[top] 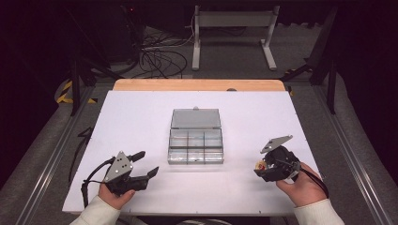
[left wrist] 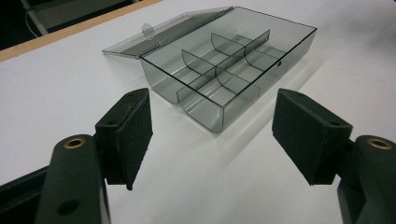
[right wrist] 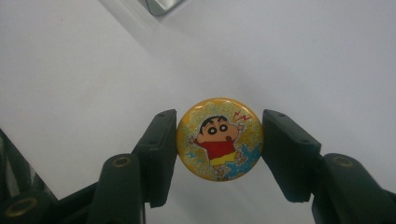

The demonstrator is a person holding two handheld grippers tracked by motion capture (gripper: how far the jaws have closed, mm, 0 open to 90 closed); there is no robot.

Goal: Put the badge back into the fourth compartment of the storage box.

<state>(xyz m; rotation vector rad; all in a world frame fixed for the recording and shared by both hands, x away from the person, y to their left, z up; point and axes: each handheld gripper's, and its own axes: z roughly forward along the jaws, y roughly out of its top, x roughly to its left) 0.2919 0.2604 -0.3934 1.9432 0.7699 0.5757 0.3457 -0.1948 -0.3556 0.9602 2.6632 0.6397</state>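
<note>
Your right gripper [right wrist: 219, 140] is clamped across a round yellow cartoon badge [right wrist: 220, 139], held edge to edge between its jaws and lifted clear of the white table [top: 141, 117]. Ahead of it and off to its left lies the smoky divided box [top: 195, 146], lid [top: 195, 118] swung fully back, every visible compartment bare. Your left gripper [left wrist: 212, 135] rests spread wide and holds nothing, the box just beyond its jaws. Judged so: pick-up done; carrying to a compartment and release remain.
</note>
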